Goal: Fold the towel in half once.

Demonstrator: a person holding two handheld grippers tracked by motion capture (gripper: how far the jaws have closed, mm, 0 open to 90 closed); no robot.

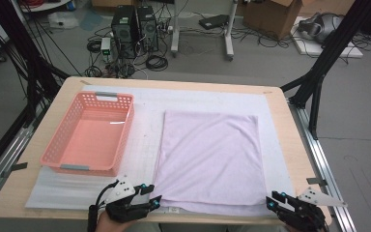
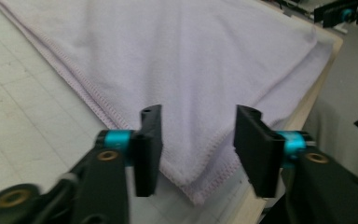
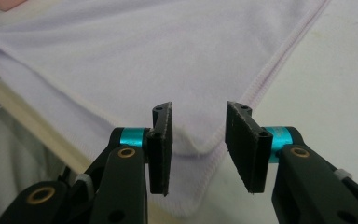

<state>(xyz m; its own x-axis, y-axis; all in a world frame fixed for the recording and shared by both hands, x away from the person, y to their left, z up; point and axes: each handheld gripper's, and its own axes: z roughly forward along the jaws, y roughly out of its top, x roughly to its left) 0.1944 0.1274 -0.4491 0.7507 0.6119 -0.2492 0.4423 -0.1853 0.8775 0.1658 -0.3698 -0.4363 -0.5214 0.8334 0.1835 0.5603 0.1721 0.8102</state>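
On wooden table [image 1: 48,193]: folded lilac towel [image 1: 210,154], pink basket [image 1: 89,133] beside; left claw [image 1: 150,197] and right claw [image 1: 270,200] parted, empty, at near corners.

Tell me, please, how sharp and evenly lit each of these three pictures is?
High view: even, soft light, towel and basket fairly sharp. Left gripper view: left gripper a little blurred at the jaws, towel corner soft. Right gripper view: right gripper crisp, far cloth hazy.

Even, bright, soft light, faint shadows; both gripper views slightly blurred close up.
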